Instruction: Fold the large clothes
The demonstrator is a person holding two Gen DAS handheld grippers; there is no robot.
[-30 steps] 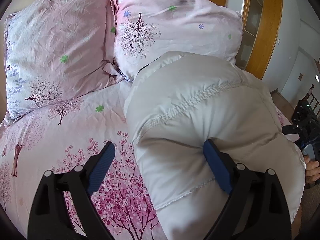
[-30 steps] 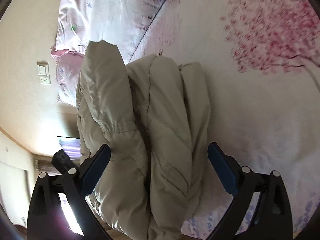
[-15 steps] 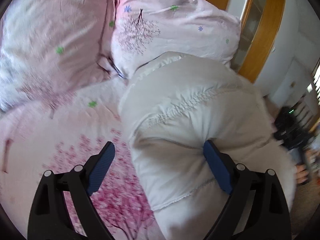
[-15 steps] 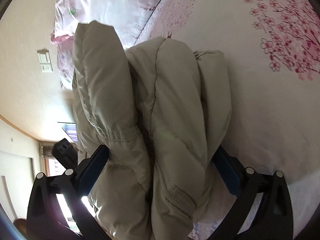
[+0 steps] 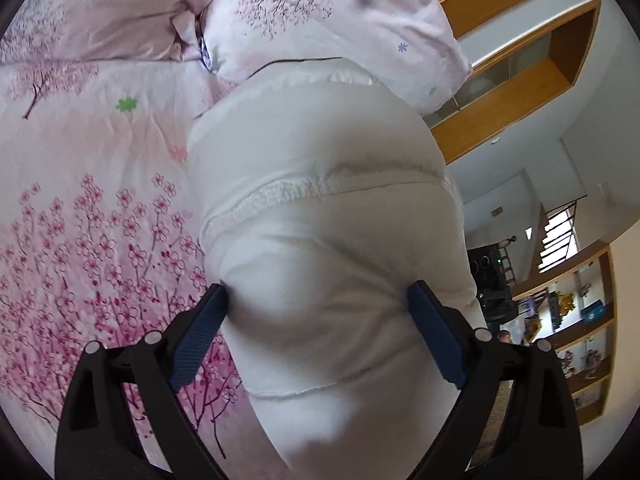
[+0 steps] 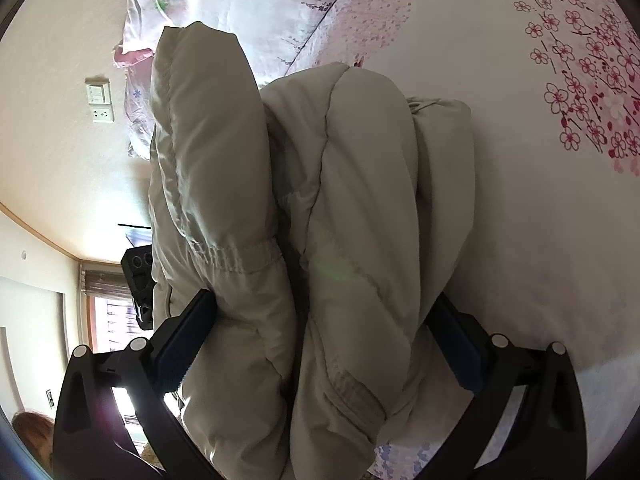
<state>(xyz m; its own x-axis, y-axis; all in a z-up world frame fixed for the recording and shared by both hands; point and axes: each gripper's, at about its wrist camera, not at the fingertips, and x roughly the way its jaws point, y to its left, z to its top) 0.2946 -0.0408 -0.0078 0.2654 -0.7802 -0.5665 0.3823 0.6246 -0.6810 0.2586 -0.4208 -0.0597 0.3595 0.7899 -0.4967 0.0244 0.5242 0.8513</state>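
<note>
On a bed's pink cherry-blossom sheet (image 5: 80,208), beside matching pillows (image 5: 340,28) and wooden shelving (image 5: 520,80), the left gripper (image 5: 316,312) and right gripper (image 6: 320,320) each clamp the folded puffy beige quilted jacket (image 5: 328,200).

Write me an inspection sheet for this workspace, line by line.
Surface: bed under a pink blossom-print sheet.
Job's things: puffy pale jacket, bundled in thick folds, seen in both wrist views.
Clutter: two matching pillows at the head of the bed.
Grippers: left claw and right claw each straddle the jacket, pads pressing into it from both sides.
Cables: nothing seen.
Surroundings: wooden door frame, wall switch and socket, a window, shelves with small items.
</note>
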